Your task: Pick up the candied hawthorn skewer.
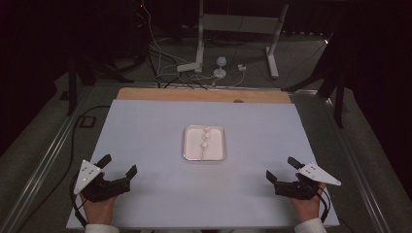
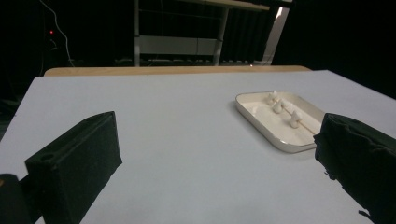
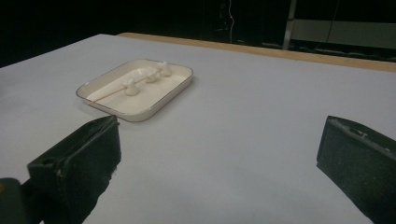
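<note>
A shallow white tray (image 1: 187, 145) sits in the middle of the white table. On it lies a thin wooden skewer (image 1: 203, 151) threaded with three white lumps (image 1: 206, 136). My left gripper (image 1: 118, 164) rests near the front left of the table, jaws wide open with nothing between them. At the front right my right gripper (image 1: 282, 169) is likewise open and empty. The left gripper view has the tray (image 2: 261, 125) ahead to the right with the lumps (image 2: 295, 117) on it. In the right gripper view the tray (image 3: 173, 91) lies ahead to the left, skewer (image 3: 109, 92) pointing toward me.
The white tabletop (image 1: 145, 131) ends in a wooden strip (image 1: 204, 94) at the far edge. Beyond it stand a white frame (image 1: 272, 53), cables and a small lamp (image 1: 221, 65) on the floor. A black cable (image 1: 73, 141) runs down the left side.
</note>
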